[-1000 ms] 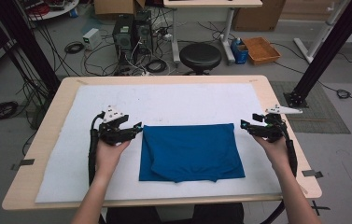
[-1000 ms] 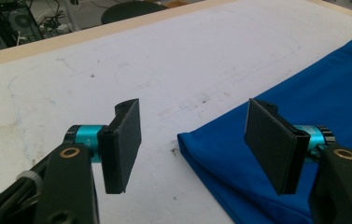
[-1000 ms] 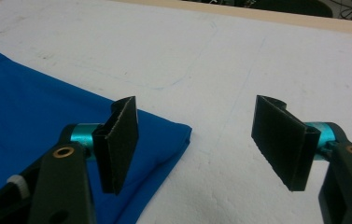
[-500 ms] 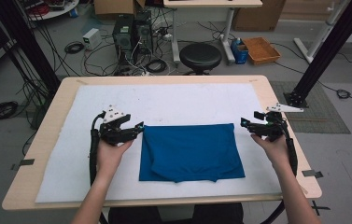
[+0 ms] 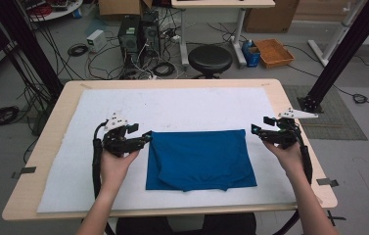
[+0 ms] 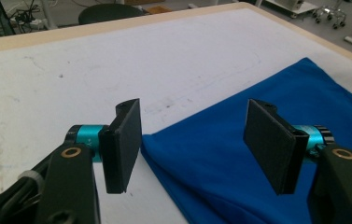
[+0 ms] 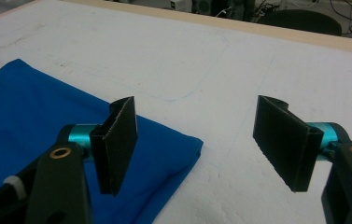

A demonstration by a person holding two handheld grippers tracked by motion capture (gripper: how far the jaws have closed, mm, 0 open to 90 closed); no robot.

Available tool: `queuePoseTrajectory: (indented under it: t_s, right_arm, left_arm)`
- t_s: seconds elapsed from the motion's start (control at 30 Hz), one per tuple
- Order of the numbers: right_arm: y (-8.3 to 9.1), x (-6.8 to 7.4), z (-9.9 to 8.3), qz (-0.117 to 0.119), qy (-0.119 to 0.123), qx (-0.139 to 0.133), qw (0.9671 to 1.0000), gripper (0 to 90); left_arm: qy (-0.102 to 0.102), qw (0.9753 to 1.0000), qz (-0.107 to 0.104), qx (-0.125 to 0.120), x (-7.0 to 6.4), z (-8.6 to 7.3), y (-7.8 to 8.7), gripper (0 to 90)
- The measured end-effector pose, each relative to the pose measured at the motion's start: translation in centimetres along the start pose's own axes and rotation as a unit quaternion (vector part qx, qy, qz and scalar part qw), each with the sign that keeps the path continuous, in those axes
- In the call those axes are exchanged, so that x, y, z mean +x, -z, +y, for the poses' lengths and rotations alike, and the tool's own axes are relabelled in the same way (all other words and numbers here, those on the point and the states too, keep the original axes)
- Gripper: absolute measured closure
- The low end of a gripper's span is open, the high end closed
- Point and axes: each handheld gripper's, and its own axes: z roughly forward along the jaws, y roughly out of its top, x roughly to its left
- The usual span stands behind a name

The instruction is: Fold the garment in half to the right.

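In the left gripper view, the blue cloth is cut off by the right and bottom edges, and one jaw covers part of it. In the right gripper view, the cloth runs past the left and bottom edges. In the high view, both forearms leave the bottom edge.
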Motion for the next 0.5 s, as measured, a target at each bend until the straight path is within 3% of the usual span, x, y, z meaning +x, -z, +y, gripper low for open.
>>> queuePoseTrajectory:
  t_s: [0.27,0.43,0.5]
  right_arm:
    - [-0.2,0.2,-0.2,-0.003,-0.002,0.004,1.0000,30.5]
    - [-0.3,0.4,-0.2,-0.001,0.002,0.005,1.0000,30.6]
    - [-0.4,0.6,-0.2,0.000,0.004,0.007,1.0000,30.6]
  left_arm:
    - [0.033,0.9992,0.007,0.022,-2.1,-2.8,2.6,37.6]
    - [0.094,0.9950,-0.015,0.028,-3.3,-5.2,3.4,37.6]
    - [0.106,0.9935,-0.030,0.027,-4.1,-5.9,3.3,37.6]
